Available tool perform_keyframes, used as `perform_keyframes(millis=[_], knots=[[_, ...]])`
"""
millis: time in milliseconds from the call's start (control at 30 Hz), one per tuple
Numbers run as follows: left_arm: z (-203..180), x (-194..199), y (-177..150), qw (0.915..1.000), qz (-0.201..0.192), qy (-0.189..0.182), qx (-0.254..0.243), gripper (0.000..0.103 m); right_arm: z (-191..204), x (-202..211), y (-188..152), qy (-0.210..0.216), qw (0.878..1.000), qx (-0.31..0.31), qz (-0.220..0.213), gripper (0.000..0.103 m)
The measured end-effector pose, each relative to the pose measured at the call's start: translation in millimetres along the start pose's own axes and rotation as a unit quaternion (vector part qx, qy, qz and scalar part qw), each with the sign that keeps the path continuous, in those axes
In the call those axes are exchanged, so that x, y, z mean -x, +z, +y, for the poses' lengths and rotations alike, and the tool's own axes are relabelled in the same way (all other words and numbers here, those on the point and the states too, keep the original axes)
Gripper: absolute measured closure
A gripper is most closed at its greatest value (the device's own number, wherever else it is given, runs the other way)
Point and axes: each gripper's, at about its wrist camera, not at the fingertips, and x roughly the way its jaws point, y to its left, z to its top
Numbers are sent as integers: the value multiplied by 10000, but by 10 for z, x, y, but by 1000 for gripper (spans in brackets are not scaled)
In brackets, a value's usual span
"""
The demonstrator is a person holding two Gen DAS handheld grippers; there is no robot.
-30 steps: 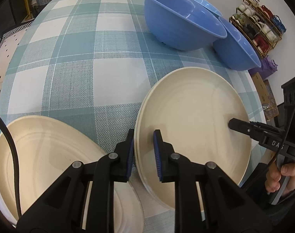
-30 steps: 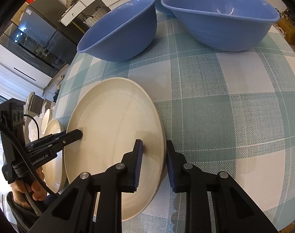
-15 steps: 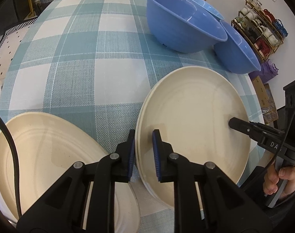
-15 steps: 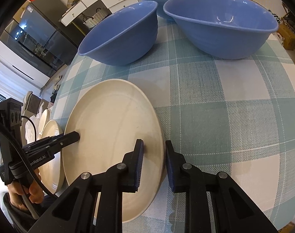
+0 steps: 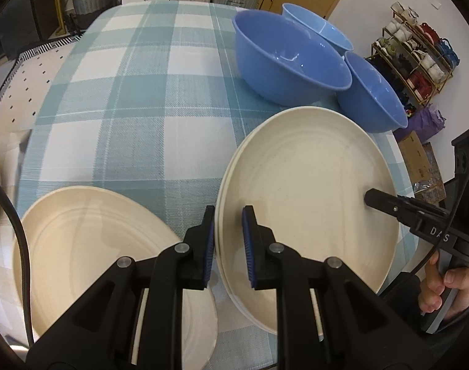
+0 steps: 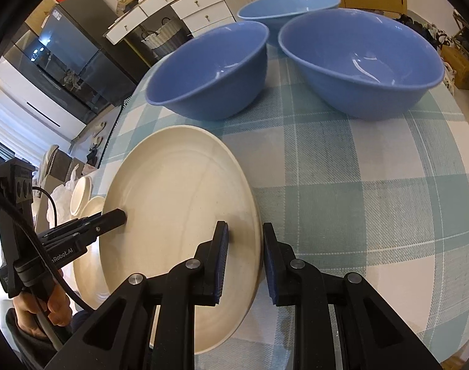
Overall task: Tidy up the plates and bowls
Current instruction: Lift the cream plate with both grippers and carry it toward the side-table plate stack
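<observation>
two hand-held grippers, left hand-held gripper (image 5: 227, 240) and right hand-held gripper (image 6: 245, 259), pinching cream plate (image 5: 308, 182)

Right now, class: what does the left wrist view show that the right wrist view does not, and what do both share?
Only the left wrist view shows the mug rack by the wall. Only the right wrist view shows the dark glass cabinet. Both show the cream plate gripped at opposite rims by the left tongs and right tongs, plus three blue bowls.
</observation>
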Motion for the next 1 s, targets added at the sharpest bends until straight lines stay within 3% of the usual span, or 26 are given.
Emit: perform_keyframes(millis=[500, 1000], knots=[[162, 471, -79, 9988, -250, 353, 238, 89, 323, 111, 54, 293, 9992, 270, 0, 81], [1004, 987, -459, 9918, -423, 824, 883, 89, 1112, -206, 30, 670, 9935, 874, 281, 81]])
